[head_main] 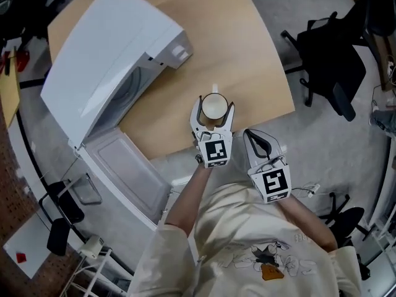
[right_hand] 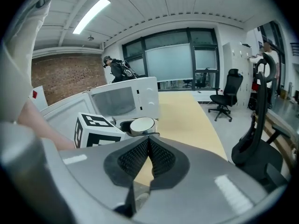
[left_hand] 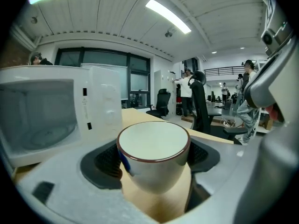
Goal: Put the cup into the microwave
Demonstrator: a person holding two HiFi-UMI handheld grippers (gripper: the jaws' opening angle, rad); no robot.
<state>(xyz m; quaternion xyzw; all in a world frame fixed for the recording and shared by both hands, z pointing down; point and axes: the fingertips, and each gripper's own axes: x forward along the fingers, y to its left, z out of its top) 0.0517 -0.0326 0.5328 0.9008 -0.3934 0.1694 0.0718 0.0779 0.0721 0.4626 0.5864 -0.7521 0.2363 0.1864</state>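
A white cup [head_main: 214, 107] with a dark red rim sits upright between the jaws of my left gripper [head_main: 212, 117], which is shut on it and holds it over the table's near edge. In the left gripper view the cup [left_hand: 153, 157] fills the middle, both black pads pressing its sides. The white microwave [head_main: 111, 54] stands at the table's left, its door [head_main: 127, 175] swung wide open toward me; it shows at the left as the microwave [left_hand: 51, 108]. My right gripper [head_main: 263, 144] hangs shut and empty just right of the left one, its pads [right_hand: 148, 157] meeting; beyond them I see the cup [right_hand: 142, 124].
The wooden table [head_main: 247, 60] has a curved edge at the right. A black office chair [head_main: 334, 67] stands on the grey floor to the right, another chair [head_main: 62, 209] at the lower left. People stand far off in the left gripper view.
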